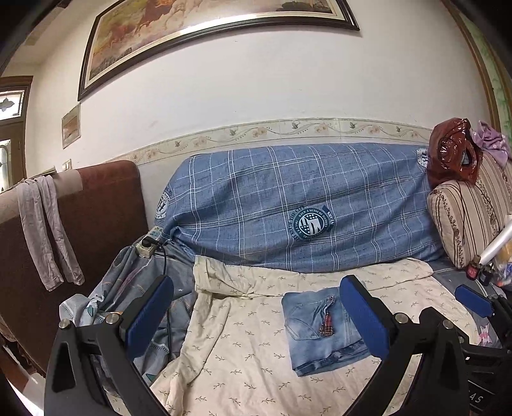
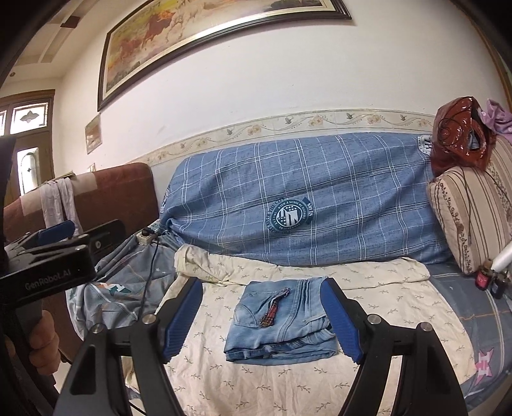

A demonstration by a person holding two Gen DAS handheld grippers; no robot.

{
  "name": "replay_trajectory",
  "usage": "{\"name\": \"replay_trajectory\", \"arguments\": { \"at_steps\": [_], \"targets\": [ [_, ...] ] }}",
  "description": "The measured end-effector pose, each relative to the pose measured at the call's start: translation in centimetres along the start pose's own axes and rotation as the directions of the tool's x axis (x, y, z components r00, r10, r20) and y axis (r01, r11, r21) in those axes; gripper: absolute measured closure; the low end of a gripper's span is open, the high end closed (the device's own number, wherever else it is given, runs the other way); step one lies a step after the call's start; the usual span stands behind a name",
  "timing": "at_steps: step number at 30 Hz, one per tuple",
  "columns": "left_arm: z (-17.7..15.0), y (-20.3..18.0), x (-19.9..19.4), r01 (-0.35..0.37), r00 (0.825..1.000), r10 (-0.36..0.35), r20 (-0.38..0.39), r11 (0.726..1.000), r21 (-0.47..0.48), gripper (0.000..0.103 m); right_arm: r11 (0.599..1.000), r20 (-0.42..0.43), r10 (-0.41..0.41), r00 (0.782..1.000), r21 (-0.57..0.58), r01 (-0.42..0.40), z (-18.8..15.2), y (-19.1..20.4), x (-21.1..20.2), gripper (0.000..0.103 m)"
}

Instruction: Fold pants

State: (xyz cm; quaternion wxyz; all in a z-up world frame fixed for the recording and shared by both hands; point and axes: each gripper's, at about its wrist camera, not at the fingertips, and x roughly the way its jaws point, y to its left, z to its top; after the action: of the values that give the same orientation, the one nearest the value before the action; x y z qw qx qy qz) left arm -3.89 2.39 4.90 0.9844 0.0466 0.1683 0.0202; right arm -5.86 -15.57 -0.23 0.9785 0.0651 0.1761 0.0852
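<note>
the folded pants (image 2: 280, 321) lie on the sheet (image 2: 384, 300) ahead of me, between my right gripper (image 2: 262, 316) fingers. behind them leans the covered cushion (image 2: 304, 198); my left gripper (image 1: 260, 315) sits left of the pants.

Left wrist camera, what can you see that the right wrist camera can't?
Only the left wrist view shows the right gripper, at its right edge. Only the right wrist view shows the left gripper from the side and the hand holding it. Both show the folded jeans on the cream sheet, the blue plaid cover and the horse painting.
</note>
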Motion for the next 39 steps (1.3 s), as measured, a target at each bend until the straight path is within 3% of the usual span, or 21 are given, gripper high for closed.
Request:
{"name": "replay_trajectory", "arguments": {
  "at_steps": [39],
  "targets": [
    [-0.62,0.19,0.7,0.0,1.0,0.0,-0.029,1.0,-0.01,0.0,0.999,0.001,-0.004,1.0,0.036,0.004,-0.38,-0.63,0.29,0.024]
  ]
}}
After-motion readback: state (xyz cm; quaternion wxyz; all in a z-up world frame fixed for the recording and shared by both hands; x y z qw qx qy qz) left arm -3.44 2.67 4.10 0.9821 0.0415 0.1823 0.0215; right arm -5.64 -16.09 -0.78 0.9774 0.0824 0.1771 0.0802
